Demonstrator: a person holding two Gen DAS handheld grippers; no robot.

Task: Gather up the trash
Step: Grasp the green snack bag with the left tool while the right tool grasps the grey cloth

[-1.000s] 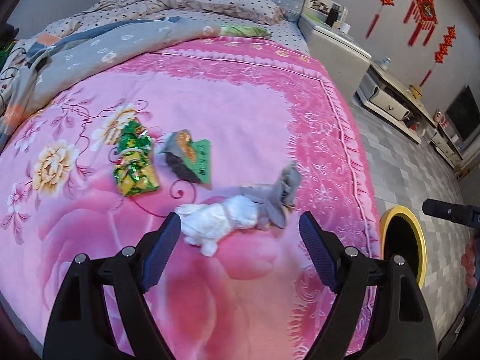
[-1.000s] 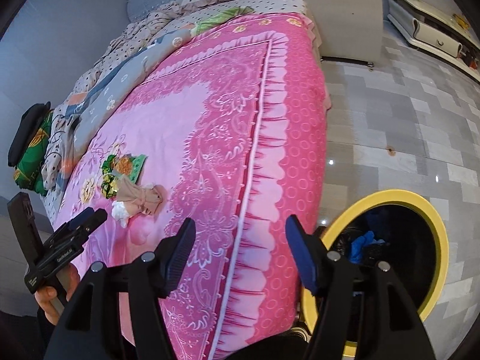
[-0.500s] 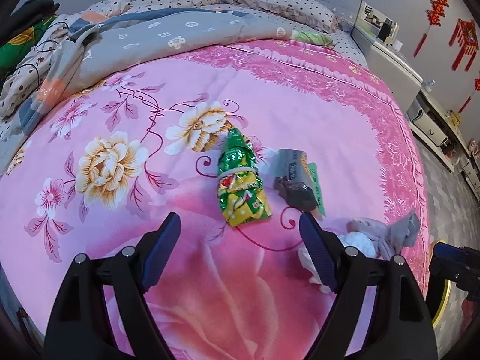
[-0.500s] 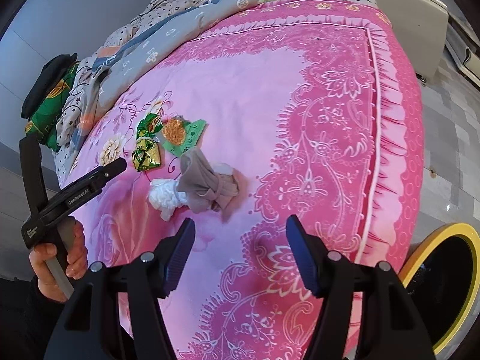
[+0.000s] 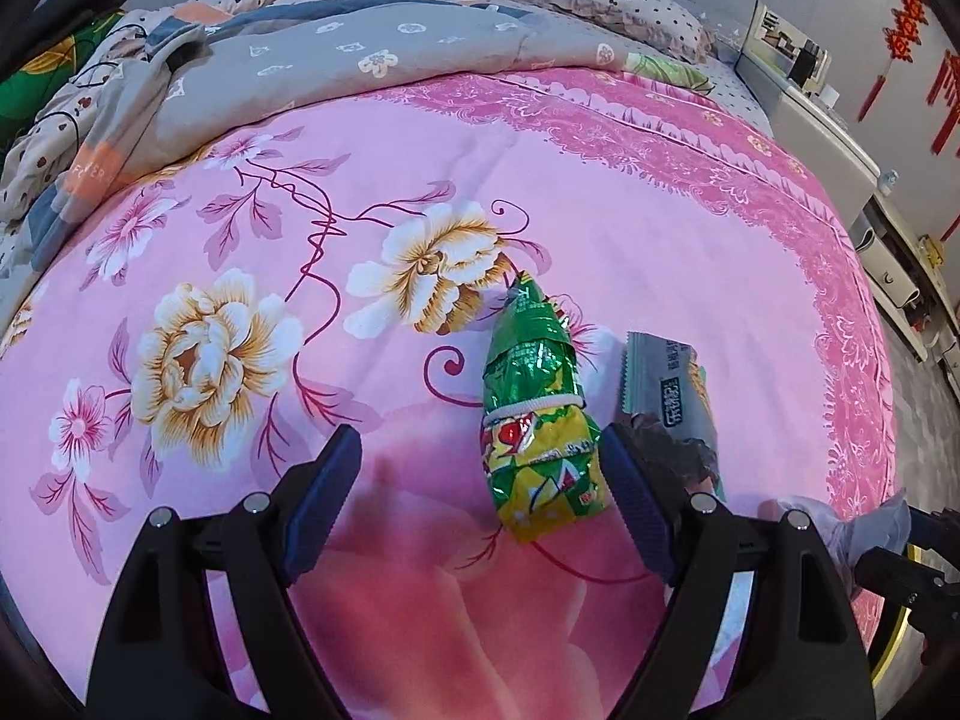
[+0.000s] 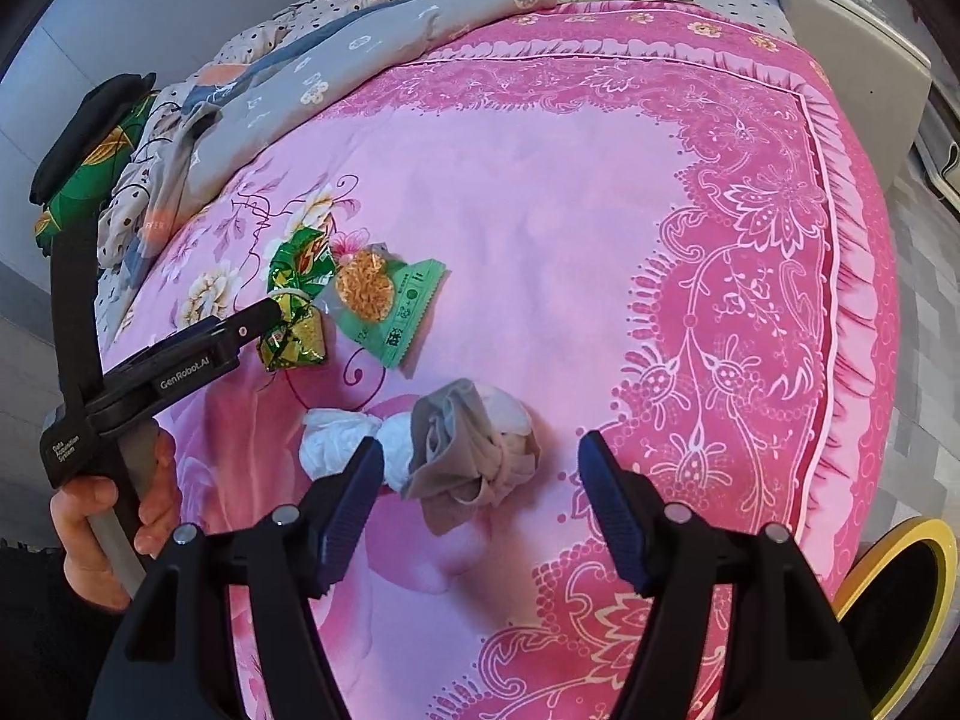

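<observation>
Left gripper (image 5: 480,504): wide open, empty; green snack wrapper (image 5: 537,420) partly between jaws, hugging right jaw, long axis running away.
Right gripper (image 6: 480,504): jaws just widening, empty; grey-white wad (image 6: 456,450) between tips, nearer left jaw.

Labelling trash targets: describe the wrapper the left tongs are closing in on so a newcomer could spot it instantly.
On the pink floral bedspread, find the cluster of litter near the big white-and-gold flowers. The target is the crumpled green-and-yellow snack bag, cinched across its middle by a white band. Its neighbour, the flat green-edged packet, shows orange food; the grey-and-white wad is dull and soft.
</observation>
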